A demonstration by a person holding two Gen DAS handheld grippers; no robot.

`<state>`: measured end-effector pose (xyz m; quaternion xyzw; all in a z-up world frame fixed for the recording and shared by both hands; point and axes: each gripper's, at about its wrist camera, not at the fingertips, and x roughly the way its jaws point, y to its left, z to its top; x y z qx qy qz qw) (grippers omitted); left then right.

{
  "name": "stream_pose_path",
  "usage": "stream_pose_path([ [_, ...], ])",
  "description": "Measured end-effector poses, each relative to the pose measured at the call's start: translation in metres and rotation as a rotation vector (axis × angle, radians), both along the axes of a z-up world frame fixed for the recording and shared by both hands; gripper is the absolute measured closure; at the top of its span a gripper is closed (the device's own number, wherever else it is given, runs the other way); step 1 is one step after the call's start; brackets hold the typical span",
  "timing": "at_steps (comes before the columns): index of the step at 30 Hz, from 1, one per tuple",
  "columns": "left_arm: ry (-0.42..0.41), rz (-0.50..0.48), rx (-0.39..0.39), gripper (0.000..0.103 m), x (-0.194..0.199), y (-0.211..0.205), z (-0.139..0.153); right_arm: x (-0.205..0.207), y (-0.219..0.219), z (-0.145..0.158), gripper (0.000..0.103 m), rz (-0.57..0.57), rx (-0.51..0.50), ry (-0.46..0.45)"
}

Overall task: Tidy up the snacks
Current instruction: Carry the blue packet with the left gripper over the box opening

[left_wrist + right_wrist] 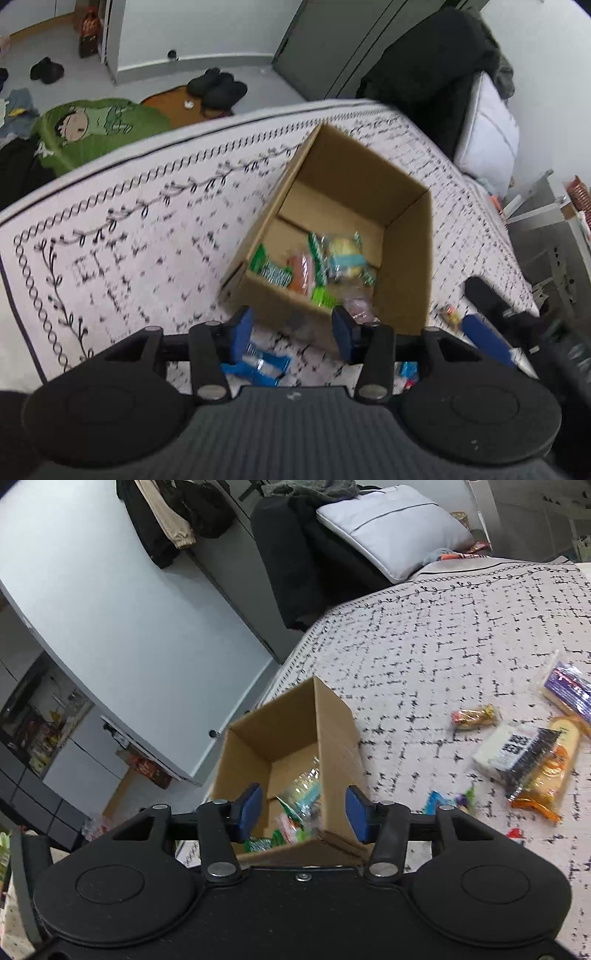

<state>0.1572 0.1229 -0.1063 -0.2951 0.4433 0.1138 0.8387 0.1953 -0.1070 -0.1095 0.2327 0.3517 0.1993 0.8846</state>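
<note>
Snacks (317, 266) in green, orange and yellow wrappers sit piled in an open cardboard box (402, 266) on the patterned bedspread (147, 229), right in front of you. Your left gripper (293, 334) hovers just short of the box's near wall with its blue pads spread apart and nothing between them — a blue packet (258, 365) lies on the bedspread under it. Your right gripper (303, 814) is also spread and empty above the box's near edge, while more loose packets — a gold candy (474, 716), an orange-wrapped snack (546, 779) — lie scattered to its right.
</note>
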Motion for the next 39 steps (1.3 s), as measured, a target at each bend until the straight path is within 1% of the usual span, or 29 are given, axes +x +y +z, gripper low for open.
stream_pose_path([
  [3, 0.026, -0.001, -0.005, 0.050, 0.000, -0.004, -0.008, -0.002, -0.002, -0.002, 0.053, 0.003, -0.013, 0.017],
  [10, 0.082, 0.017, 0.003, 0.050, 0.004, -0.014, -0.027, -0.008, -0.008, -0.006, 0.053, 0.000, -0.053, 0.051],
  [14, 0.114, 0.020, 0.017, 0.050, 0.009, -0.019, -0.038, -0.007, -0.013, -0.008, 0.053, -0.018, -0.058, 0.072],
  [21, 0.179, 0.055, 0.029, 0.050, 0.014, -0.021, -0.059, -0.006, -0.018, -0.012, 0.053, -0.027, -0.053, 0.085],
  [26, 0.184, 0.060, 0.066, 0.050, 0.016, -0.023, -0.066, -0.007, -0.022, -0.011, 0.053, -0.031, -0.051, 0.089],
  [27, 0.194, 0.056, 0.072, 0.053, 0.017, -0.024, -0.068, -0.007, -0.023, -0.010, 0.053, -0.033, -0.051, 0.088],
  [28, 0.200, 0.052, 0.071, 0.054, 0.018, -0.024, -0.070, -0.008, -0.023, -0.010, 0.053, -0.034, -0.050, 0.086],
  [29, 0.197, 0.055, 0.068, 0.054, 0.018, -0.023, -0.072, -0.008, -0.024, -0.009, 0.053, -0.035, -0.050, 0.086],
  [31, 0.189, 0.068, 0.067, 0.058, 0.016, -0.023, -0.071, -0.009, -0.024, -0.009, 0.053, -0.037, -0.051, 0.087],
  [35, 0.181, 0.067, 0.085, 0.065, 0.011, -0.025, -0.068, -0.010, -0.027, -0.009, 0.053, -0.041, -0.051, 0.094],
  [36, 0.179, 0.070, 0.092, 0.098, 0.009, -0.025, -0.066, -0.011, -0.028, -0.009, 0.053, -0.044, -0.051, 0.097],
  [39, 0.161, 0.059, 0.084, 0.098, 0.004, -0.026, -0.058, -0.015, -0.033, -0.008, 0.053, -0.049, -0.052, 0.102],
])
